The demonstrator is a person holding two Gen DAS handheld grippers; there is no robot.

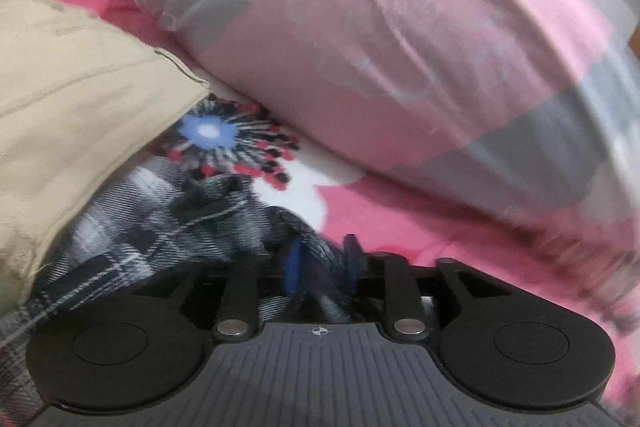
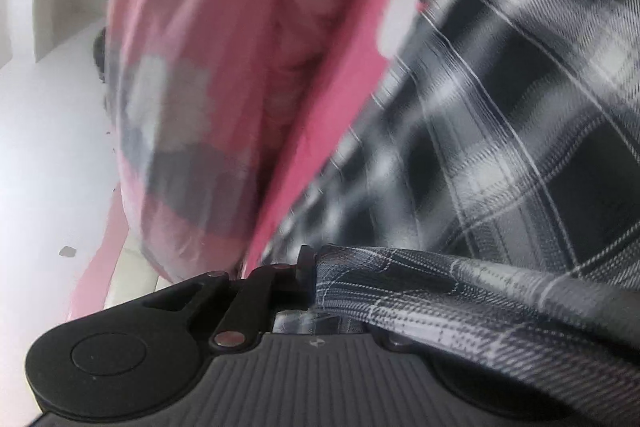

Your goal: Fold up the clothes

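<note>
A black, grey and white plaid shirt lies crumpled on a pink flowered bed sheet. My left gripper stands open low over the shirt's near edge. A bunch of the plaid cloth lies loosely between its blue pads. In the right wrist view the same plaid shirt fills the right side. A band of the shirt runs from my right gripper across its right finger and hides it. That gripper is shut on the cloth; only its left finger shows.
A beige garment lies on the left, partly over the plaid shirt. A big pink and grey pillow rests on the sheet just beyond; the pillow also shows in the right view, beside a white surface. Both views are motion-blurred.
</note>
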